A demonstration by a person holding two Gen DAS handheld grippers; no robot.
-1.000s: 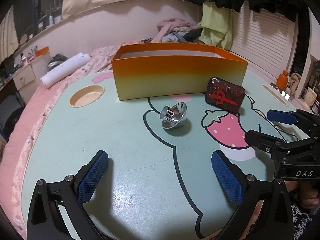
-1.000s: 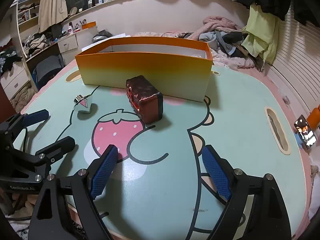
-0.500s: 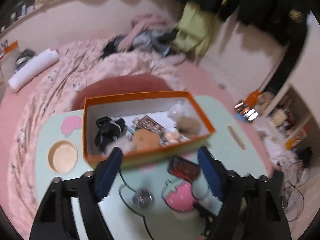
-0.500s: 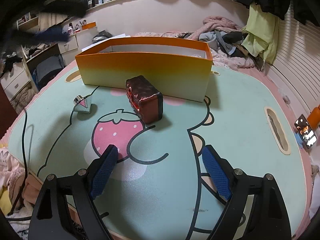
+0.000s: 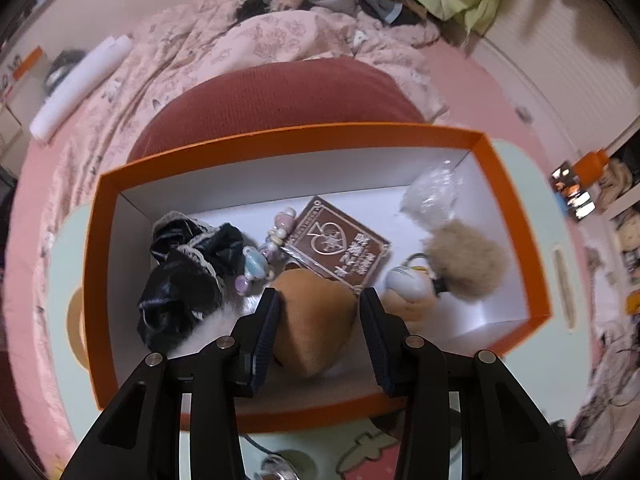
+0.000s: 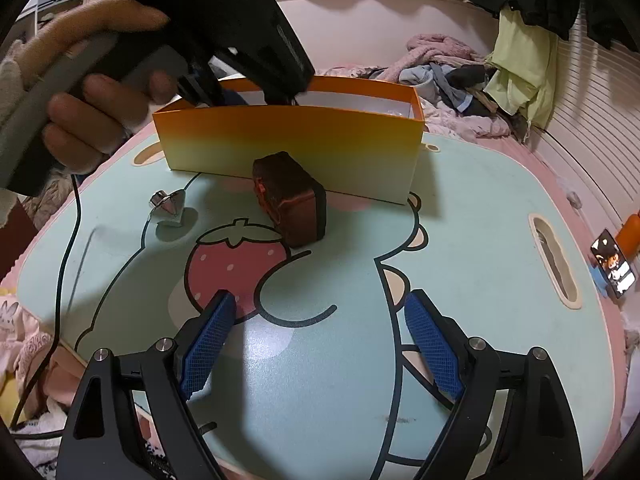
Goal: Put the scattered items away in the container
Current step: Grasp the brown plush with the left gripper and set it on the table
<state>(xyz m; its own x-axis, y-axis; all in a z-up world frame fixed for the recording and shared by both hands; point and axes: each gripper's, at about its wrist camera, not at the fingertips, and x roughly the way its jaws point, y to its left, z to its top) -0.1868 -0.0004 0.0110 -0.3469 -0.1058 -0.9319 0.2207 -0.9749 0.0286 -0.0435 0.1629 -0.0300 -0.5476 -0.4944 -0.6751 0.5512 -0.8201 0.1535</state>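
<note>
Cluttered bedroom: a low mint-green table printed with a strawberry cartoon (image 6: 460, 240) stands beside a pink quilted bed, and on it sits the tall orange cardboard box with white interior (image 5: 516, 216), which serves as the container. Two items remain loose on the table. The dark brown, glossy block-shaped case with red markings (image 6: 290, 200) stands just in front of the box's near wall, centre of the right wrist view; it looks rigid and fairly light, with smooth, possibly slippery faces, so in my judgement it is best taken across its two broad flat sides. The small chrome cone-shaped metal piece (image 6: 168, 202) lies at mid-left of that view, well apart from the case; hard, polished and tapered, it is likely to squirt out of a pinch unless gripped across its widest rim. The left gripper (image 5: 320, 312), carried by the person's hand (image 6: 92, 92) at upper left of the right wrist view, hangs over the box interior, its jaws closing with nothing pinched; a tan plush toy (image 5: 316, 320) lies in the box below the gap. The right gripper (image 6: 316, 344) rests low over the table's near edge, jaws spread wide and empty.
</note>
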